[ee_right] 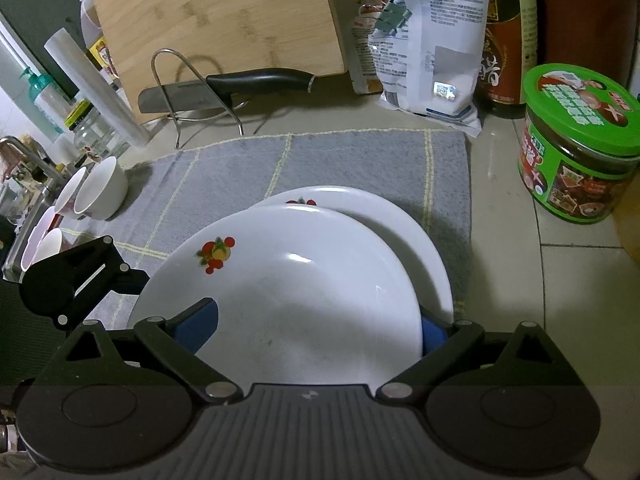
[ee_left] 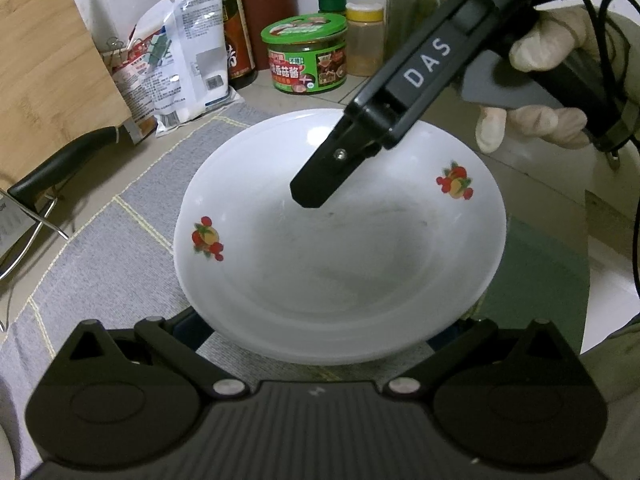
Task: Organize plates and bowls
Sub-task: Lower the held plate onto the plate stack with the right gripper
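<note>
Grey mat [ee_right: 340,160]; right gripper [ee_right: 316,328] jaws clamping upper plate [ee_right: 304,288], left jaws unclear

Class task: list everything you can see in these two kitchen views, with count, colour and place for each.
White shallow plates with fruit motifs: two, stacked askew, on the mat.
Grey cloth mat with yellow lines: one, on the counter.
Green-lidded sauce jar: one, right of the mat.
Bamboo cutting board: one, leaning at the back.
Black-handled knife: one, on a wire stand.
White printed bag: one, beside the board.
Dark sauce bottle: one, behind the bag.
White bowls: several, far left.
Yellow-lidded spice jar: one, at the back.
Right gripper: blue-padded fingers astride the upper plate.
Left gripper: at the plates' near edge.
Gloved hand: pale, holding the right gripper.
</note>
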